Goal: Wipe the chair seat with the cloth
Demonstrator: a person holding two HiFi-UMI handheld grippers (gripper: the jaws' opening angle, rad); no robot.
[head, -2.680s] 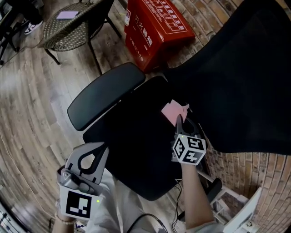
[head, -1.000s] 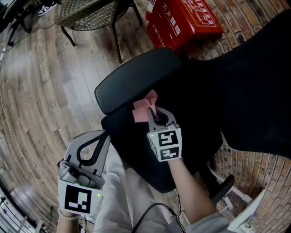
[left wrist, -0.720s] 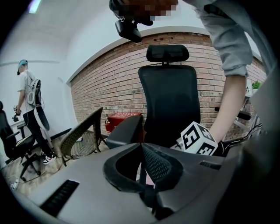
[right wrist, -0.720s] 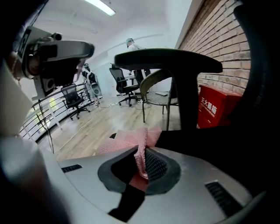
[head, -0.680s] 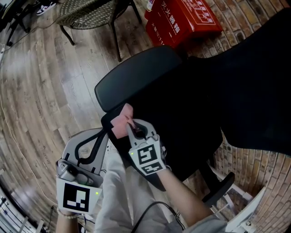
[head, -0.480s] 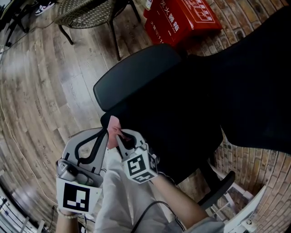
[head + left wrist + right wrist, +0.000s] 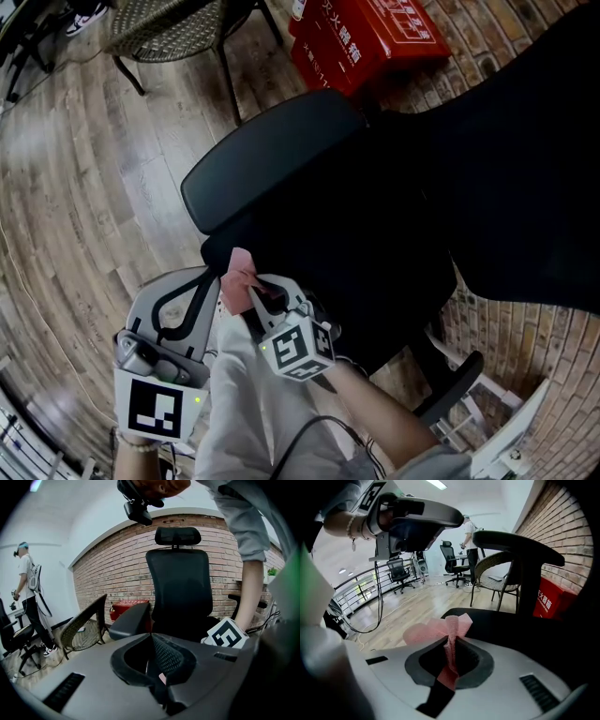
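Observation:
The black chair seat [image 7: 375, 272] fills the middle of the head view, with its backrest [image 7: 525, 159] at the right. My right gripper [image 7: 251, 289] is shut on a crumpled pink cloth [image 7: 236, 275] at the seat's front left corner. In the right gripper view the cloth [image 7: 451, 632] stands pinched between the jaws of the right gripper [image 7: 451, 644], and the seat edge [image 7: 501, 620] lies just beyond. My left gripper [image 7: 204, 281] hangs shut and empty just left of that corner, off the seat. In its own view the left gripper [image 7: 152, 641] faces the chair's backrest [image 7: 180, 588].
A padded armrest [image 7: 267, 159] lies across the seat's far left side. A red box [image 7: 370, 37] stands on the wooden floor behind it, and a wicker chair [image 7: 164, 28] further left. My trouser leg [image 7: 244, 403] is under the grippers. A person [image 7: 26, 592] stands far off.
My right gripper has dragged the cloth from near the backrest across the seat to its front left corner. The left gripper has stayed in place.

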